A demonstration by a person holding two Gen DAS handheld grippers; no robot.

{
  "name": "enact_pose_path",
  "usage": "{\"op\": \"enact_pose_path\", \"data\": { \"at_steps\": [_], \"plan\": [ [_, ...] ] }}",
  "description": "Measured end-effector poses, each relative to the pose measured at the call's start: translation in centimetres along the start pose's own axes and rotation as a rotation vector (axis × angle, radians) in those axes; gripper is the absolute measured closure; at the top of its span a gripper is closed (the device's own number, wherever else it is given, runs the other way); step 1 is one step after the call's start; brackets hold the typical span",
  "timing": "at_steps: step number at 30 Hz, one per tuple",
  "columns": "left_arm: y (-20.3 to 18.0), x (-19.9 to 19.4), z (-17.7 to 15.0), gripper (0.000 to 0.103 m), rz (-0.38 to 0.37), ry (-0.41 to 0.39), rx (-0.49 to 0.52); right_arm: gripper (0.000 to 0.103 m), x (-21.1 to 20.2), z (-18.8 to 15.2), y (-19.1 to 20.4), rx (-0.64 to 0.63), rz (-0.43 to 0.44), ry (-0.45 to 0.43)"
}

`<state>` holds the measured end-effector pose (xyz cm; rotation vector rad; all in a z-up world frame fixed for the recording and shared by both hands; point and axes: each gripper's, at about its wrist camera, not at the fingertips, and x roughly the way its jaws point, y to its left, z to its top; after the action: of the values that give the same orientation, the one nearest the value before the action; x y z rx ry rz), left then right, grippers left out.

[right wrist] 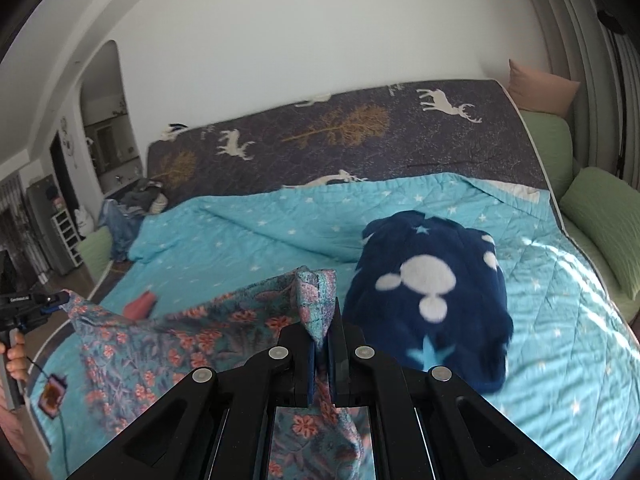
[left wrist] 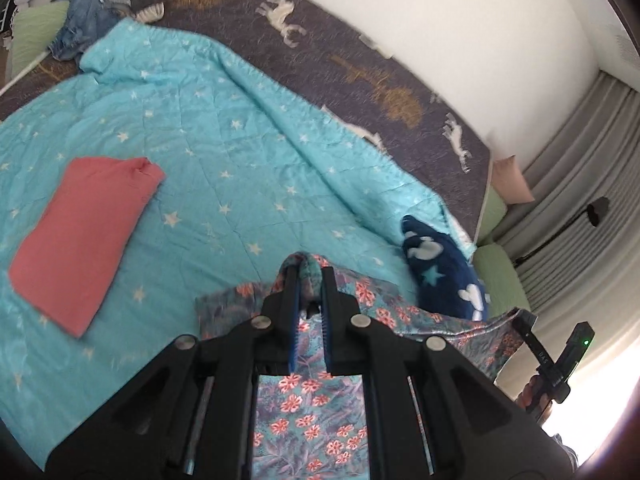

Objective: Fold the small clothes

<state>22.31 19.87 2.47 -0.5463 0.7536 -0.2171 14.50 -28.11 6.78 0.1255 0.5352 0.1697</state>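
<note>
Soft daylight, fisheye warp, slight blur.

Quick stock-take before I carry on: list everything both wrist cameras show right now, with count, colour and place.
floral garment: one, teal with coral flowers, held up between both grippers
folded garment: one, coral pink, flat on quilt
fleece garment: one, navy with white shapes, heaped on quilt
quilt: one, turquoise with stars, across bed
bedcover: one, dark grey with deer, beneath quilt
clothes pile: denim and grey, far corner
cushions: green, bedside
left gripper: shut on floral garment
right gripper: shut on floral garment
</note>
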Motion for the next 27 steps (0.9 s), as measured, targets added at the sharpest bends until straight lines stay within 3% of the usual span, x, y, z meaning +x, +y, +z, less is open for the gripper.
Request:
{"op": "enact_pose_path", "data": {
  "at_steps": [6, 12, 14, 17, 19, 21, 23, 27],
  "plan": [
    [1.9, 8.8, 1.5, 0.093, 0.096, 0.112, -0.015, 0.1, 8.8, 0.3, -0.7, -0.018, -0.051, 0.124],
    [3.7, 14.6, 1.3, 0.092, 0.149, 0.208, -0.068, 0.1, 13.6, -0.9, -0.8, -0.076, -0.139, 0.181],
    [4.0, 15.5, 1.2, 0.091, 0.174, 0.239, -0.075, 0.095, 14.2, -1.3, -1.2, -0.083, -0.176, 0.198],
    [4.3, 15.2, 1.3, 0.079, 0.171, 0.248, -0.095, 0.091, 14.5, -1.8, -1.7, -0.086, -0.199, 0.245],
    [4.6, 13.9, 1.7, 0.06, 0.185, 0.215, -0.114, 0.088, 13.7, -1.5, -1.8, -0.074, -0.202, 0.248],
    [4.8, 11.3, 2.3, 0.058, 0.199, 0.151, -0.119, 0.078, 12.3, -1.3, -2.2, -0.048, -0.224, 0.236],
    [4.9, 8.9, 2.4, 0.057, 0.174, 0.125, -0.101, 0.051, 9.5, -1.5, -2.5, -0.017, -0.228, 0.198],
    [5.2, 2.9, -0.5, 0.045, 0.102, 0.093, -0.058, 0.048, 3.5, -3.6, -2.8, -0.015, -0.126, 0.179]
  ]
}}
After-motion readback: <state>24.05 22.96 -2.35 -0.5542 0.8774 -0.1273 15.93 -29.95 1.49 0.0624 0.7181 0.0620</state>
